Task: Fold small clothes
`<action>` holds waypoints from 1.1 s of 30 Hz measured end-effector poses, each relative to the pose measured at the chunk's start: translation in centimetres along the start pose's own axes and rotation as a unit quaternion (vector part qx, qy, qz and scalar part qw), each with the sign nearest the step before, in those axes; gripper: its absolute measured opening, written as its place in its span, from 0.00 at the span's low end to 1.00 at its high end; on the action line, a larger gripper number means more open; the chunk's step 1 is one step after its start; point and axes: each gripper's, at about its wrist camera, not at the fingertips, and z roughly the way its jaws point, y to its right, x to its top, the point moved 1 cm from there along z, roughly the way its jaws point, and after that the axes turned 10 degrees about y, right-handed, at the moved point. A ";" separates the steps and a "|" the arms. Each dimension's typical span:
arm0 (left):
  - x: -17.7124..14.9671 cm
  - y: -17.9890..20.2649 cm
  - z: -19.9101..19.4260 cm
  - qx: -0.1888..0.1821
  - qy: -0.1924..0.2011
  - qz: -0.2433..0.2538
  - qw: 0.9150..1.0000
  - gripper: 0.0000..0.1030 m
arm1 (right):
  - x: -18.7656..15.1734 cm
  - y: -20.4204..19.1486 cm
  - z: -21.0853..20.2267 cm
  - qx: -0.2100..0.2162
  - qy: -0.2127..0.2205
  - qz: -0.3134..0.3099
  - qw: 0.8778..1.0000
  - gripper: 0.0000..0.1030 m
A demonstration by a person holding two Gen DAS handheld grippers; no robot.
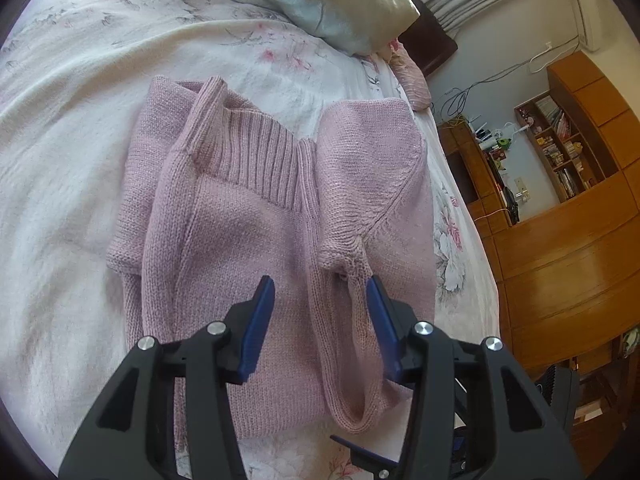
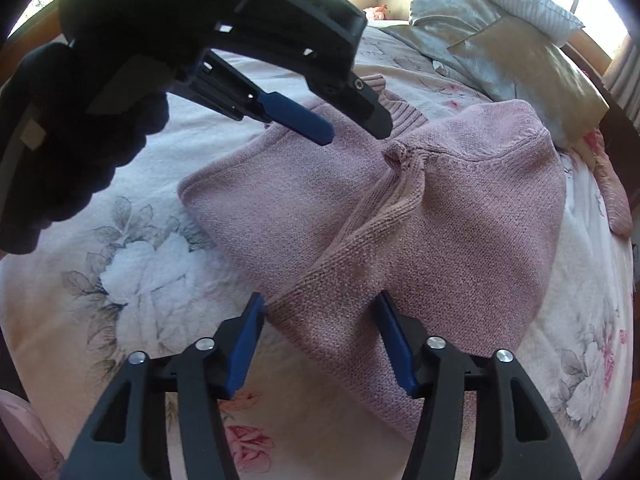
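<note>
Pink knitwear lies spread on the bed: a small ribbed-collar sweater (image 1: 256,220), partly folded, resting on a white floral bedspread (image 1: 72,140). Its collar points toward the silvery pillows (image 1: 332,0) at the head of the bed, and one sleeve (image 1: 344,340) is laid back down over the body, its looped end close to the near hem.

From the left wrist view, the left gripper (image 1: 320,292) hangs just above the lower middle of the sweater. Its blue fingers (image 1: 260,312) stand wide apart with nothing between them but the knit below; the folded sleeve runs under the gap, closer to the right-hand finger. I cannot tell whether the tips touch the fabric.

The right wrist view looks across the sweater from its side. The right gripper (image 2: 320,308) is also spread wide, and the near edge of the folded garment sits between its blue fingers (image 2: 244,340), reaching in toward the finger on the right. Nothing is pinched. The same view shows the left gripper (image 2: 352,132) from the side, above the sweater's far part, held in a dark-gloved hand (image 2: 80,152).

Beyond the right edge of the bed stands a wooden cabinet (image 1: 560,240) with open shelves full of small items, and cables trail down the pale wall behind it. A pink cushion (image 1: 416,84) lies at the edge of the mattress near the pillows.
</note>
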 end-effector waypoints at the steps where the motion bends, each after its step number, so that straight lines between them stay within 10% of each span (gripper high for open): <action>1: 0.0 -0.1 0.3 0.000 -0.003 -0.003 1.000 0.46 | -0.1 0.4 0.0 0.010 0.002 0.009 1.000 0.50; 8: -0.1 -0.1 2.0 -0.018 -0.011 -0.030 0.999 0.46 | -0.3 4.5 -1.5 0.102 0.034 0.116 0.987 0.16; 16: 1.7 -0.3 4.5 -0.059 0.003 -0.095 0.994 0.46 | -1.0 8.3 -6.0 0.195 0.108 0.221 0.949 0.14; 26: 2.4 1.2 9.8 -0.096 -0.024 -0.154 0.983 0.48 | -2.4 10.2 -8.1 0.215 0.156 0.238 0.934 0.14; 33: 3.6 3.5 9.6 -0.095 -0.009 -0.106 0.990 0.23 | -3.0 9.9 -7.7 0.223 0.159 0.249 0.929 0.14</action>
